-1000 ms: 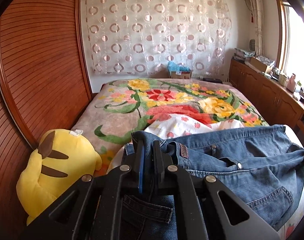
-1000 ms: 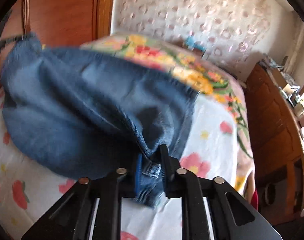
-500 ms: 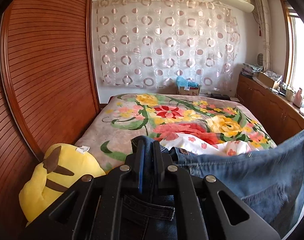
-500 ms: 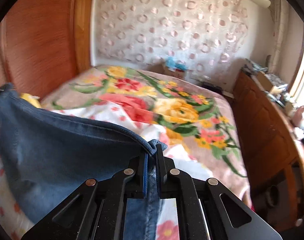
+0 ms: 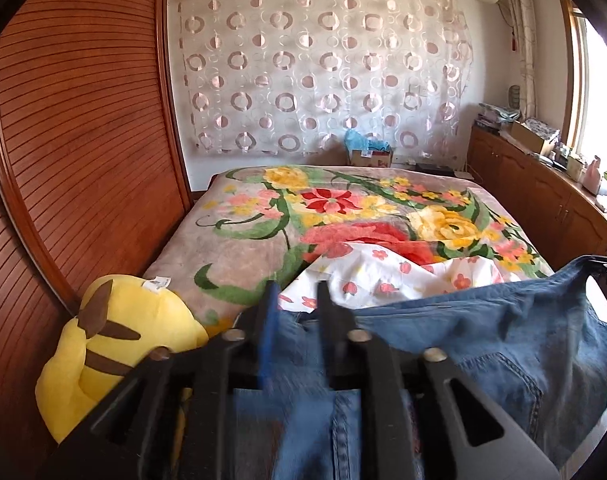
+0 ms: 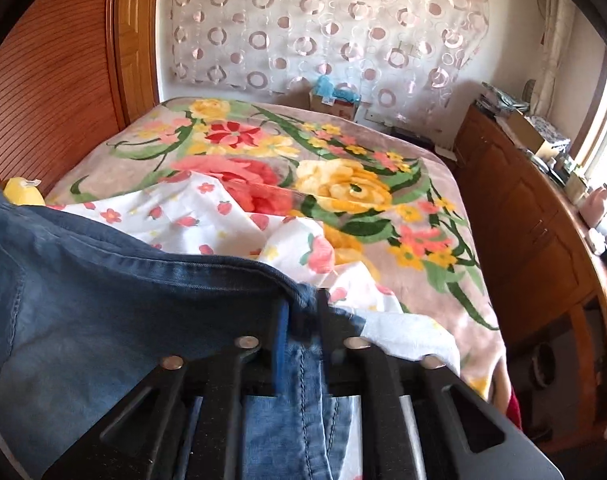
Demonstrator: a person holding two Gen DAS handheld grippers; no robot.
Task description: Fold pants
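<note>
A: Nearest first. The left gripper [image 5: 293, 300] has just been opening; its jaws stand a little apart with denim lying between them, the cloth sagging below rather than pinched. The blue pad looks clear of the fabric.

B: And the right gripper [image 6: 301, 312]?

A: The same. Its jaws have just been opening, and the edge of the jeans [image 6: 123, 300] runs between them, slack. From the left wrist view, the far corner of the jeans [image 5: 503, 340] stays lifted toward the right-hand tool at the frame's edge.

B: So which step is this?

A: Likely the release after a fold or a spread: the jeans stretch between the two tools, low over the white flowered sheet [image 6: 207, 216].

B: What does the next move call for?

A: Probably both tools back off cleanly so no denim snags on a pad, then the lie gets checked. Whether the halves line up cannot be told from here.

B: Farther out?

A: The yellow plush toy [image 5: 115, 344] sits beside the jeans by the wooden panel; beyond the sheet lies the floral blanket [image 5: 343, 204], and the circle-patterned curtain [image 5: 323, 68] hangs at the back.
</note>
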